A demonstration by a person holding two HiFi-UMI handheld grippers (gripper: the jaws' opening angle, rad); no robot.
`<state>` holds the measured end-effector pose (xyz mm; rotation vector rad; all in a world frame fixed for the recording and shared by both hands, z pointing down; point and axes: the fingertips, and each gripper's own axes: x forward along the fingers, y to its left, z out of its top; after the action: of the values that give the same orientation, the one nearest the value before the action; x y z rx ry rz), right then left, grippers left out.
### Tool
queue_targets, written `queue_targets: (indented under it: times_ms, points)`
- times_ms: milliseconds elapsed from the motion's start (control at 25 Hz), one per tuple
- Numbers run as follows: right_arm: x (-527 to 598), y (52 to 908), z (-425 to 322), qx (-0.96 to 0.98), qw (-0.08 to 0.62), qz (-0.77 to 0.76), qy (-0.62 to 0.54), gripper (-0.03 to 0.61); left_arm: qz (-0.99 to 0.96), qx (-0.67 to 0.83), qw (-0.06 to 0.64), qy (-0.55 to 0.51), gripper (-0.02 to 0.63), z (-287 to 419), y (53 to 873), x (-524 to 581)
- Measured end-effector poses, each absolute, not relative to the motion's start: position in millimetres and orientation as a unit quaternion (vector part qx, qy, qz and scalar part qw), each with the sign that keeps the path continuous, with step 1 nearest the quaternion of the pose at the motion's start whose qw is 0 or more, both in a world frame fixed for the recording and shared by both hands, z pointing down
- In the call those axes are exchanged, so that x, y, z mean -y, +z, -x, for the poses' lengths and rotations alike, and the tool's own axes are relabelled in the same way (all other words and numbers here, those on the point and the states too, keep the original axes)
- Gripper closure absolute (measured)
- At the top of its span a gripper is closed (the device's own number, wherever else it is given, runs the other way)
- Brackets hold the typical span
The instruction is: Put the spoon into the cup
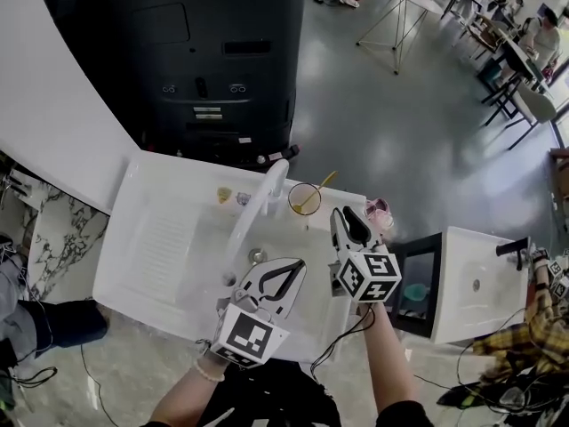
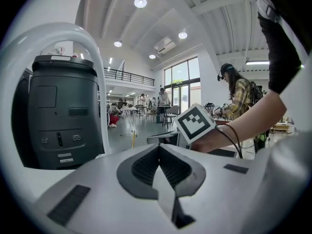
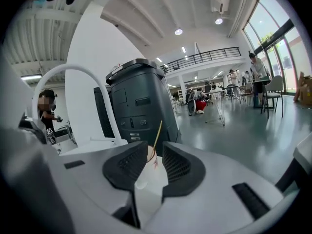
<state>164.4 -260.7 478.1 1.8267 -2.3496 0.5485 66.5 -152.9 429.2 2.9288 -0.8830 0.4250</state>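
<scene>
A clear cup (image 1: 303, 199) stands on the back ledge of the white sink (image 1: 151, 238), right of the faucet. A yellow spoon (image 1: 321, 186) stands in it, handle leaning out to the right. My right gripper (image 1: 351, 215) is just in front of the cup, open and empty. In the right gripper view the cup (image 3: 150, 157) and spoon handle (image 3: 157, 132) show in the gap between the right gripper's (image 3: 153, 145) jaws. My left gripper (image 1: 297, 264) hovers over the basin, shut on nothing. In the left gripper view its (image 2: 159, 146) jaws meet, and the spoon handle (image 2: 133, 140) shows beyond.
A white arched faucet (image 1: 265, 192) rises left of the cup. A drain (image 1: 257, 256) lies in the basin. Behind the sink stands a big dark machine (image 1: 191, 52). A pink object (image 1: 380, 209) sits right of my right gripper. A second sink (image 1: 476, 283) and a person stand at the right.
</scene>
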Motion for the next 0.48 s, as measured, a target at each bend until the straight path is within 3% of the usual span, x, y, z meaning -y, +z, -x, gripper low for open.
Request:
queue_targets:
  times_ms: [80, 200, 480]
  points:
    - [250, 474, -164, 0.770, 0.051, -0.608, 0.186, 0.488, -0.949, 0.283, 0.025, 0.133, 0.615, -66, 426, 151]
    - [233, 469, -162, 0.760, 0.066, -0.624, 0.171, 0.577, -0.950, 0.281, 0.025, 0.131, 0.615, -65, 423, 147]
    - [190, 448, -136, 0.782, 0.108, -0.604, 0.109, 0.577, -0.953, 0.272, 0.020, 0.130, 0.615, -62, 419, 135]
